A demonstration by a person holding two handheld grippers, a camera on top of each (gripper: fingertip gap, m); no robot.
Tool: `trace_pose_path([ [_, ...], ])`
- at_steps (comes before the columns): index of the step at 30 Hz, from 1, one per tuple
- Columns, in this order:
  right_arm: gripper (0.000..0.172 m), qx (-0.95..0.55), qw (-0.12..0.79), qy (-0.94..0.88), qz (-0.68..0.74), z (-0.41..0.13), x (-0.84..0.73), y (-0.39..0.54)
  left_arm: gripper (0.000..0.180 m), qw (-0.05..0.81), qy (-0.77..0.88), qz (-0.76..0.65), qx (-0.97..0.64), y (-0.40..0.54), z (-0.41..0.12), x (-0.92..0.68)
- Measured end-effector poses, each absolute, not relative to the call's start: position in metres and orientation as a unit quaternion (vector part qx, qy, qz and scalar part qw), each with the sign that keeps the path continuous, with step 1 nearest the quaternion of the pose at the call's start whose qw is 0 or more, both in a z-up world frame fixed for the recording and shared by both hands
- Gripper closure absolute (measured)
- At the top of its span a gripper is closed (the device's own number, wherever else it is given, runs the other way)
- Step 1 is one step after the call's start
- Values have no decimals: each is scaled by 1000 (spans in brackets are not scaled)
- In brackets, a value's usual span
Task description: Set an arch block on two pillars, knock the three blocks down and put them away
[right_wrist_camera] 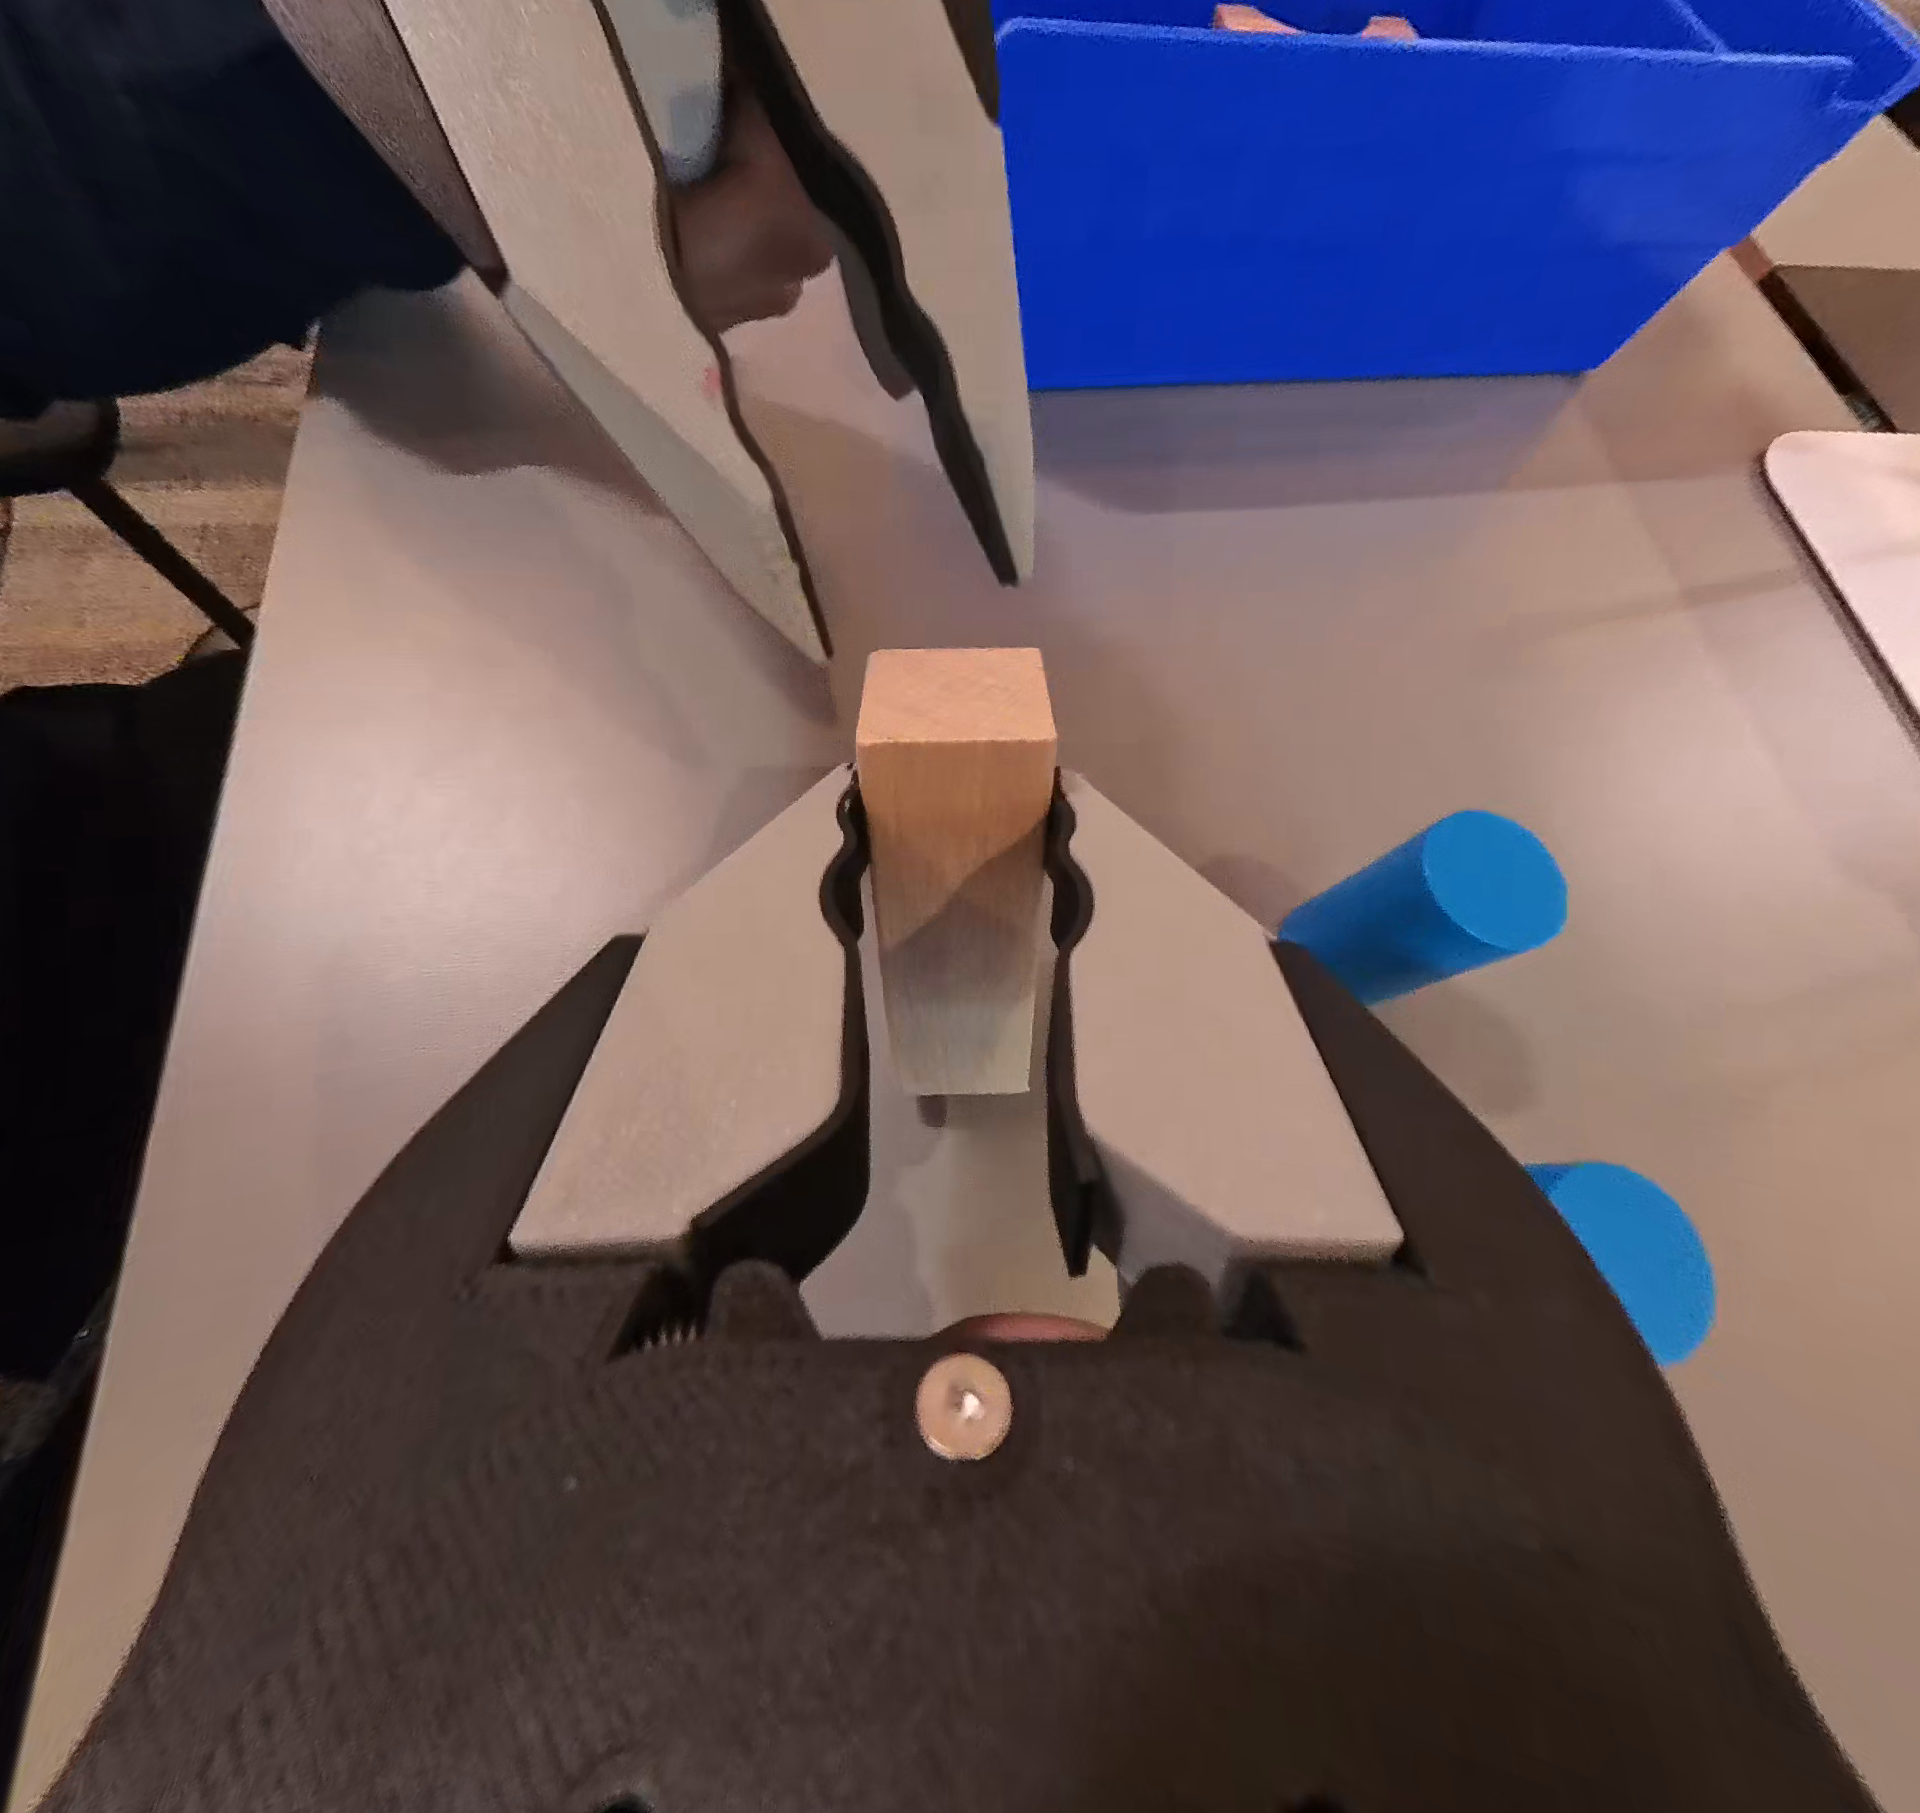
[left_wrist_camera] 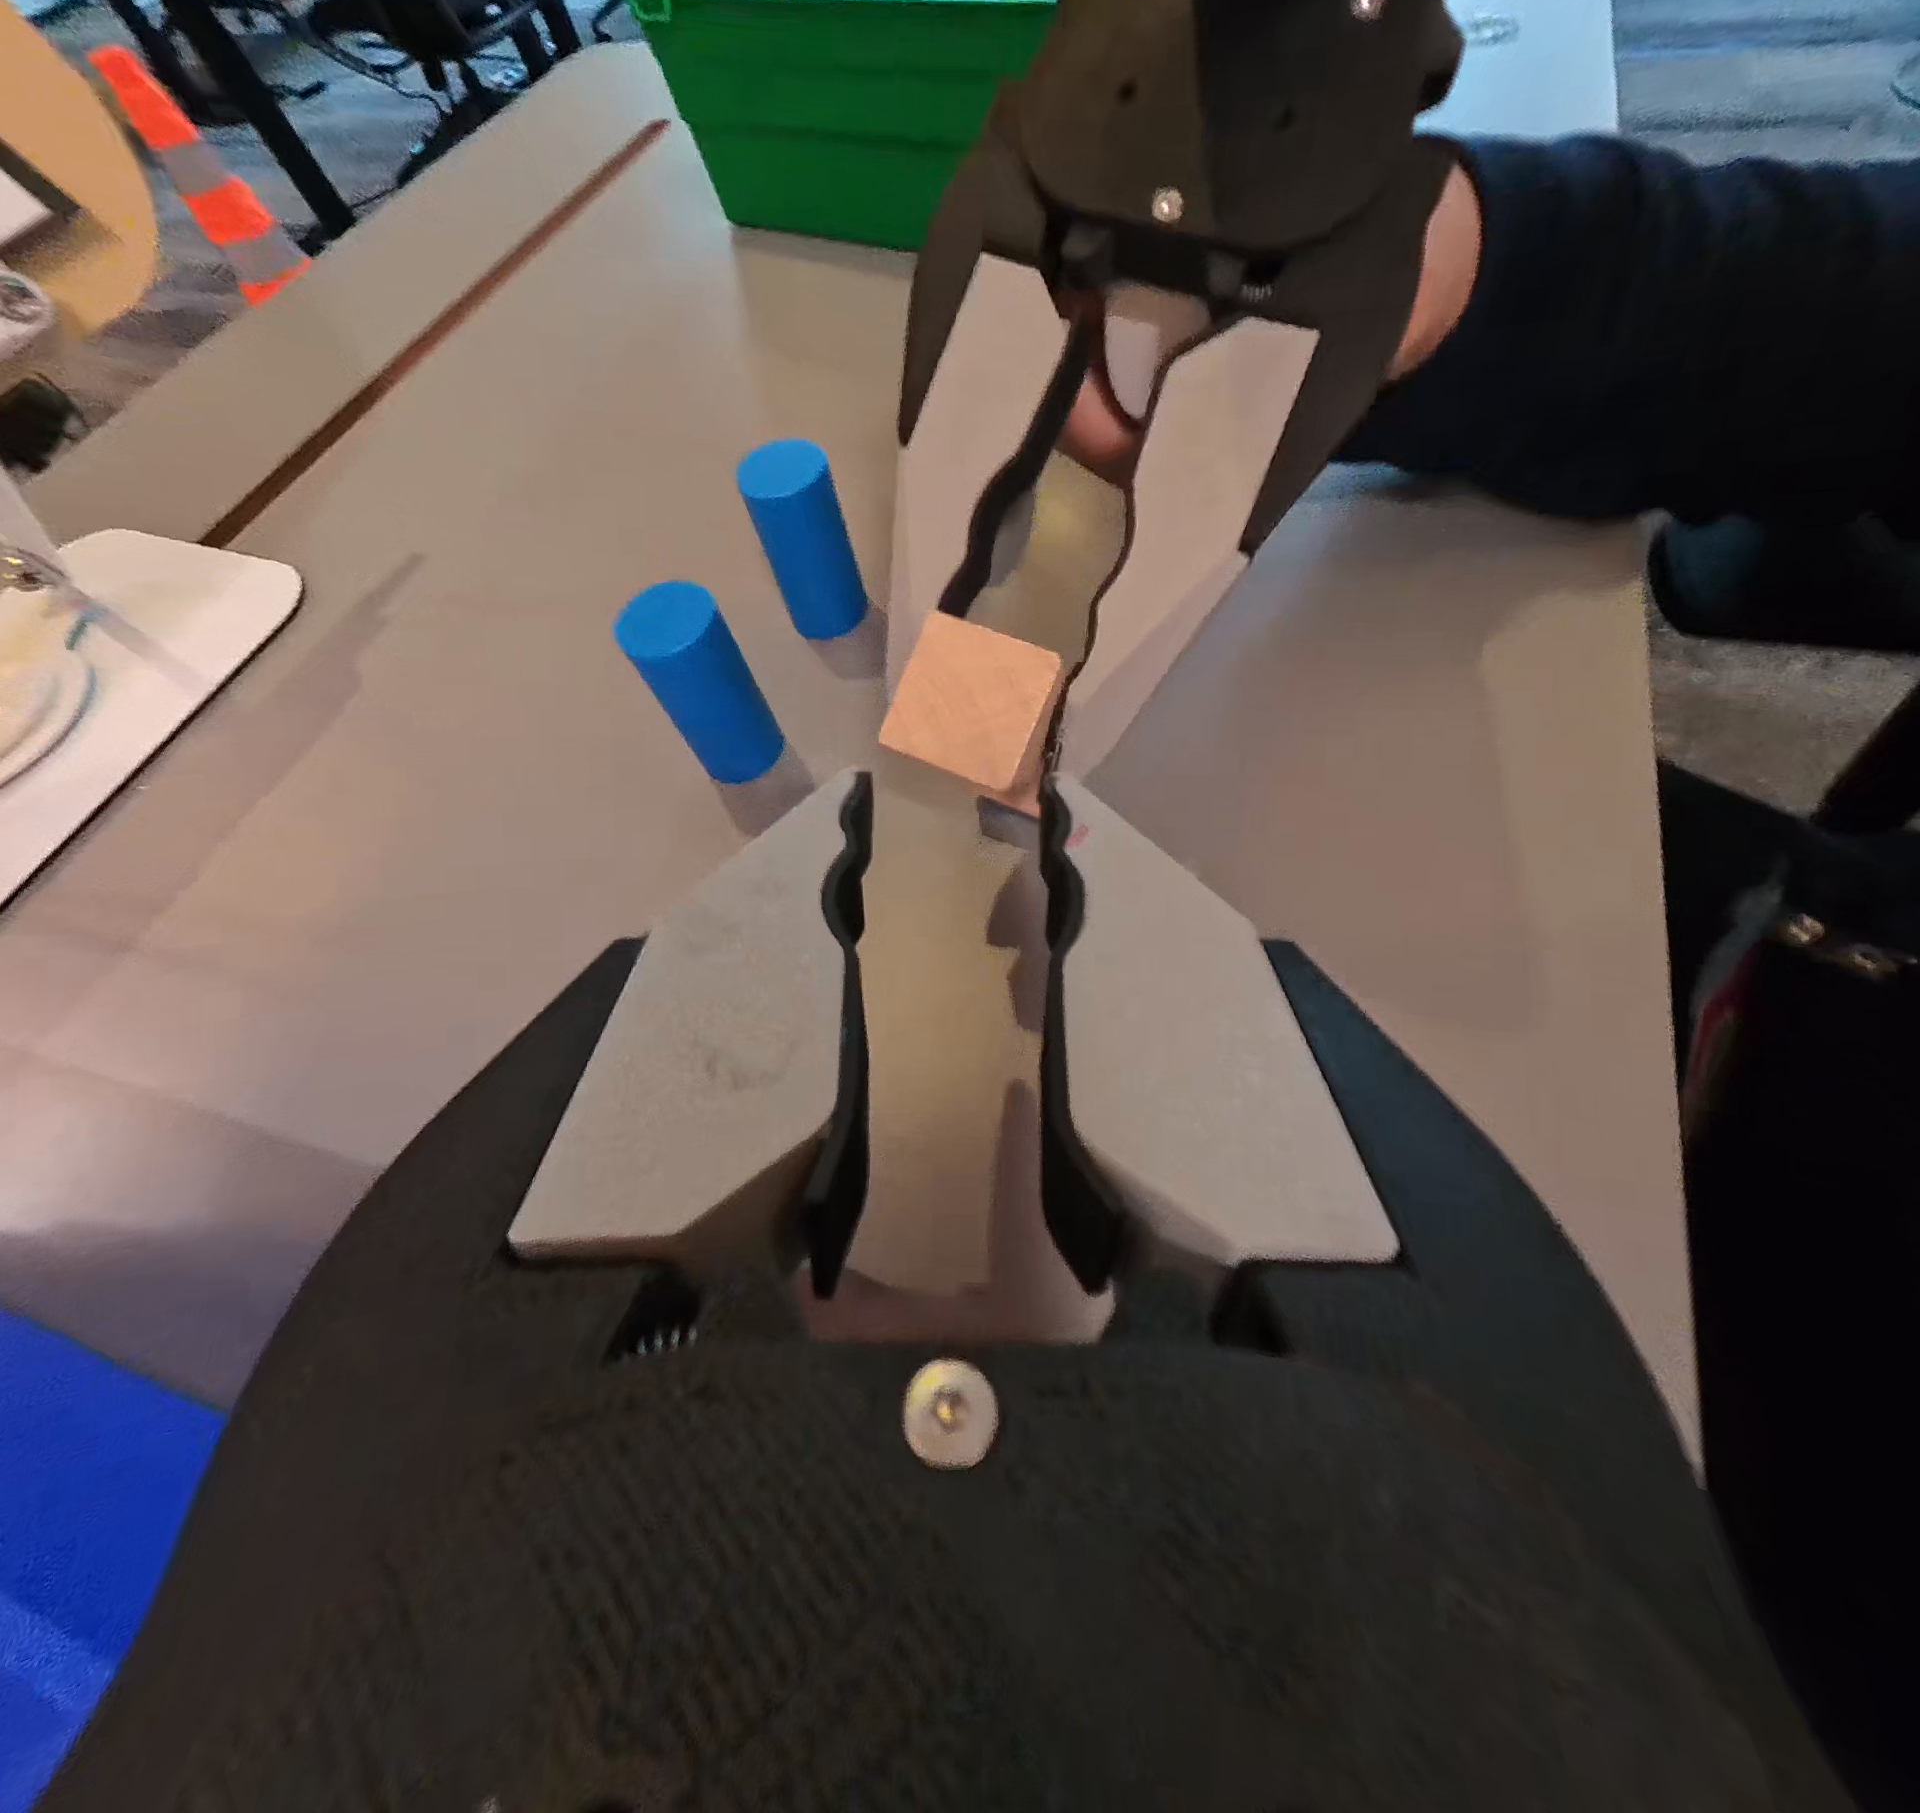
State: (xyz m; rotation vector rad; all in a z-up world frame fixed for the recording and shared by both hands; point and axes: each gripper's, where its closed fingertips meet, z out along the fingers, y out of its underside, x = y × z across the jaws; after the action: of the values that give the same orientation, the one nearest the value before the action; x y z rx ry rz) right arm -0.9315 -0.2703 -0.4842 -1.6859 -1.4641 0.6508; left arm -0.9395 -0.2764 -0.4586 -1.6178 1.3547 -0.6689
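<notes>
1. While its far end pokes out beyond the fingertips, the plain wooden block (right_wrist_camera: 954, 828) sits clamped in the right gripper (right_wrist_camera: 954, 797) — both dark pads (right_wrist_camera: 847, 859) press its two side faces, and it is held above the table (right_wrist_camera: 520, 724).
2. Seen from the left wrist view, the same block (left_wrist_camera: 971, 701) shows a square end face, with the right gripper's fingers reaching down onto it from beyond.
3. Facing it, the left gripper (left_wrist_camera: 951, 807) has its jaws parted and grips nothing; the block's near corner lies just at its right fingertip (left_wrist_camera: 1055, 818), and whether they touch cannot be told. From the right wrist view its tips (right_wrist_camera: 1013, 558) hang apart, just beyond the block.
4. Two blue cylinders stand upright on the table to the left of the block — the nearer one (left_wrist_camera: 698, 683) and the farther one (left_wrist_camera: 802, 539), set apart from each other. In the right wrist view they show at the right edge (right_wrist_camera: 1434, 906) and (right_wrist_camera: 1631, 1254).
5. A green bin (left_wrist_camera: 831, 101) sits at the far end of the table behind the right gripper.
6. A blue bin (right_wrist_camera: 1403, 205) sits at the opposite end, with wooden pieces (right_wrist_camera: 1257, 20) showing over its rim.
7. A dark-sleeved arm (left_wrist_camera: 1662, 309) holds the right gripper.
8. An orange cone (left_wrist_camera: 197, 174) stands on the floor beyond the table.
</notes>
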Motion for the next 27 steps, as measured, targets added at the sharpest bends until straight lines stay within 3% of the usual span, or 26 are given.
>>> trace_pose_path([
  [10, 140, -662, 374, -583, 287, -489, -938, -280, 128, 422, 599, -256, -631, -279, -480, -929],
  [16, 140, -685, 342, -590, 255, -515, -938, -275, 154, 395, 604, -246, -646, -276, -504, -938],
  [27, 128, -689, 339, -591, 246, -517, -933, -272, 152, 380, 613, -208, -660, -274, -531, -940],
])
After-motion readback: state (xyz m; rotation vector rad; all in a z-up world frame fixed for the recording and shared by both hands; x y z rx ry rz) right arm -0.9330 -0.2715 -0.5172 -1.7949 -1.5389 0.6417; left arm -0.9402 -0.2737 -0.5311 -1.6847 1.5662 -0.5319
